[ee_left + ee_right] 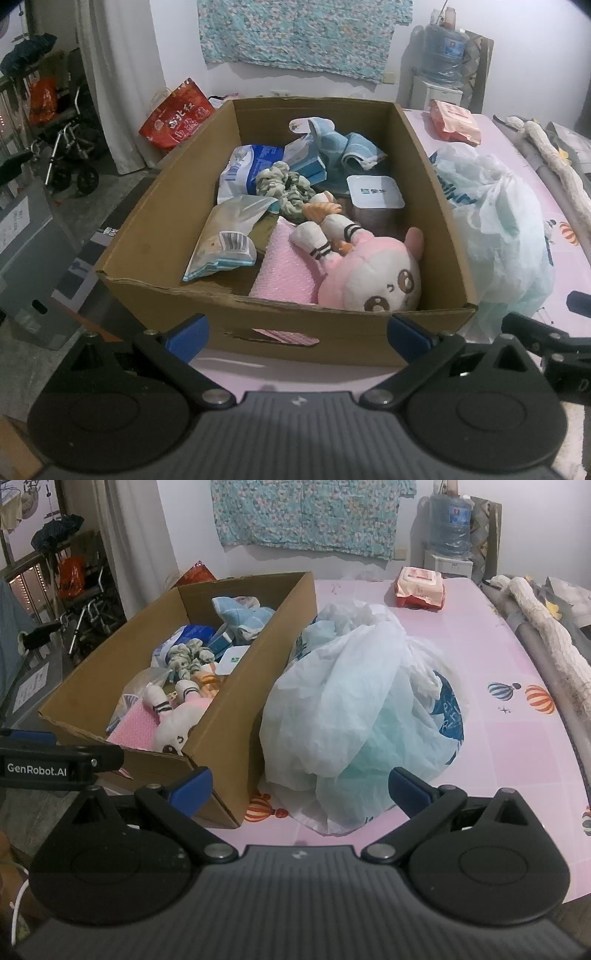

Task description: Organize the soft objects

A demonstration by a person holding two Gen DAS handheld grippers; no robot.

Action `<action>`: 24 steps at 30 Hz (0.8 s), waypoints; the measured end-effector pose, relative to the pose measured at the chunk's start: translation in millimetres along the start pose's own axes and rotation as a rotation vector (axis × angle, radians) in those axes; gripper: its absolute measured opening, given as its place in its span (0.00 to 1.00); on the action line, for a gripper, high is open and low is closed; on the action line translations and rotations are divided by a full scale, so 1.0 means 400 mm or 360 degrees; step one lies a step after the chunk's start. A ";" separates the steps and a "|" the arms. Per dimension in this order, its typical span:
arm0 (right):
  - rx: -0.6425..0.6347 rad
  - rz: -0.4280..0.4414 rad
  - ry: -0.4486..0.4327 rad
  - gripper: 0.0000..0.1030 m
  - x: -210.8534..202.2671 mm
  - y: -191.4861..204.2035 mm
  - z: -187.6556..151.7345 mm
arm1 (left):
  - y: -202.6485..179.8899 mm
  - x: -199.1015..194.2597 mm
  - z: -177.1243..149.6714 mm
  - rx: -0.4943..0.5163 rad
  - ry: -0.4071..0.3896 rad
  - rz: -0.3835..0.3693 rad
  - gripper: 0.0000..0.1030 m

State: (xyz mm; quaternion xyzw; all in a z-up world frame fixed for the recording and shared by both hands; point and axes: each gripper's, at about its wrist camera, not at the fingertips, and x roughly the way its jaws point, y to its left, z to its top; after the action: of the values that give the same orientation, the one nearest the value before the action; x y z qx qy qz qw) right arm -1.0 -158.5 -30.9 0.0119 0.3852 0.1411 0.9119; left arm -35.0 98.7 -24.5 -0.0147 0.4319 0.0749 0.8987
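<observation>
Crumpled white-and-pale-blue plastic bag (354,716): light, limp, slippery; sits just right of brown cardboard box (243,686), touching its wall. Grip a bunched fold near top. Right gripper (299,786) jaws spread, empty, facing bag. Left gripper (297,334) jaws spread, empty, at box front wall.

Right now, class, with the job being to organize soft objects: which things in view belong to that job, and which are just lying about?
Belonging to the job:
cardboard box
plush doll
blue towel
scrunchie
plastic bag

Just lying about:
wet wipes pack
water jug
red gift bag
floral cloth on the wall
</observation>
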 end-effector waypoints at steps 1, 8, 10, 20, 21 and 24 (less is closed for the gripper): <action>0.0000 -0.0001 0.0000 0.99 0.000 0.000 0.000 | -0.001 0.000 0.001 -0.0001 0.0001 -0.0002 1.00; -0.0002 0.0000 -0.0003 0.99 -0.001 0.000 0.000 | 0.001 -0.001 0.000 0.0003 -0.0003 0.0008 1.00; -0.0005 -0.0003 -0.0006 0.99 -0.002 0.001 0.001 | 0.001 -0.001 -0.001 0.0003 -0.0002 0.0008 1.00; -0.0007 -0.0003 -0.0006 0.99 -0.002 0.002 0.001 | 0.001 -0.002 0.000 0.0005 -0.0006 0.0013 1.00; -0.0006 -0.0003 -0.0005 0.99 -0.002 0.002 0.001 | 0.002 -0.001 0.000 0.0005 -0.0006 0.0014 1.00; -0.0006 -0.0003 -0.0006 0.99 -0.002 0.002 0.000 | 0.004 -0.001 -0.001 0.0005 -0.0005 0.0015 1.00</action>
State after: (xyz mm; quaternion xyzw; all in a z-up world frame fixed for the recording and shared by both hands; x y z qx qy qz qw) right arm -1.7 -157.9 -30.0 0.0102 0.3831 0.1408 0.9129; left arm -35.6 100.2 -24.3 -0.0110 0.4306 0.0784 0.8991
